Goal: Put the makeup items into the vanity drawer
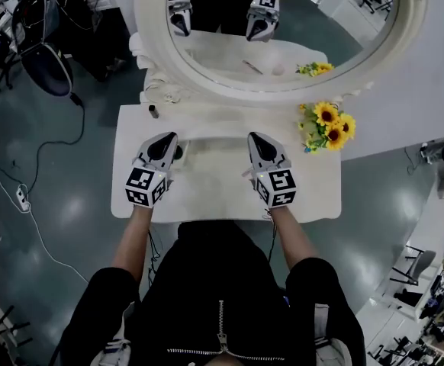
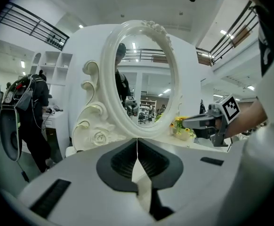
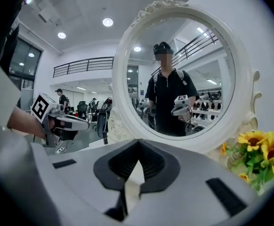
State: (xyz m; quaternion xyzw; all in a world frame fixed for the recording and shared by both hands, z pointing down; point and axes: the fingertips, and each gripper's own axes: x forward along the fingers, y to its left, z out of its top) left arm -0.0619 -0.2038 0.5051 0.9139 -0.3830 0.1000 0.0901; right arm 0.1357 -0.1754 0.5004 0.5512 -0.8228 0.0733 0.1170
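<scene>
Bright, even indoor light; heavy fisheye in our gripper views

Round ceiling lamps (image 3: pixel 108 21) light the hall softly from above. Our head view is dimmer, with pale sheen on the grey floor (image 1: pixel 69 204) and a washed-out white tabletop (image 1: pixel 214 185). Both gripper views bend hard toward black corners, and the nearby bodies of the left gripper (image 2: pixel 137 140) and right gripper (image 3: pixel 138 142) look soft.

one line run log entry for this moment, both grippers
left gripper: shut, empty | right gripper: shut, empty | place: both above vanity top, facing mirror | held: nothing
</scene>
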